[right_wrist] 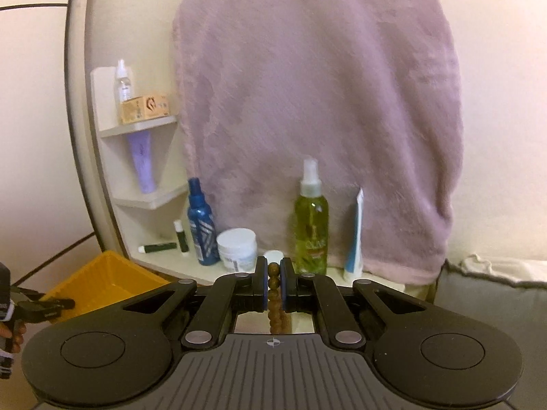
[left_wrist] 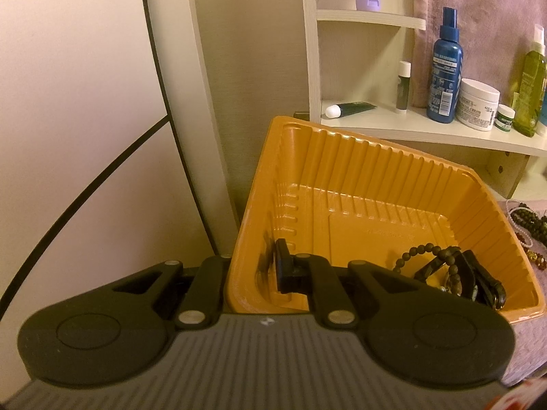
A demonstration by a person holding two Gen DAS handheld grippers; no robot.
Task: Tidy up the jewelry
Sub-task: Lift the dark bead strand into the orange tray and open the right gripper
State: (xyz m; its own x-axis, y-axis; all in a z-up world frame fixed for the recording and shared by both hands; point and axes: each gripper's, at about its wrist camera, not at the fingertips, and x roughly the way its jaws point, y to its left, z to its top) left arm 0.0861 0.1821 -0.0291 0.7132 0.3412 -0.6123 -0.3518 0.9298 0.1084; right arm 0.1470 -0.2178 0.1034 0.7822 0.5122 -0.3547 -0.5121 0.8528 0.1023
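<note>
A: What is the setting?

B: A cream wall and a pale wooden corner shelf unit (right_wrist: 143, 126), with a mauve fleece towel (right_wrist: 318, 102) hanging over its back. On the lowest shelf stand one blue spray bottle (right_wrist: 201, 225), one white cream jar (right_wrist: 237, 249), one green spray bottle (right_wrist: 311, 218) and one white-and-blue tube (right_wrist: 354, 239). The worktop (left_wrist: 526, 352) carries a mauve cloth.

A: And the jewelry?

B: One orange plastic tray (left_wrist: 359, 177) sits tilted at the left. Inside, at its near corner, lie one dark bead bracelet (left_wrist: 420, 256) and a black strap (left_wrist: 478, 280). More bead strands (left_wrist: 526, 229) lie on the cloth just right of the tray; their count is unclear.

A: The fingers?

B: The left gripper (left_wrist: 266, 266) has its fingers clamped on the tray's near wall. The right gripper (right_wrist: 273, 283) pinches one brown bead strand (right_wrist: 274, 300), hanging down between its closed fingers.
</note>
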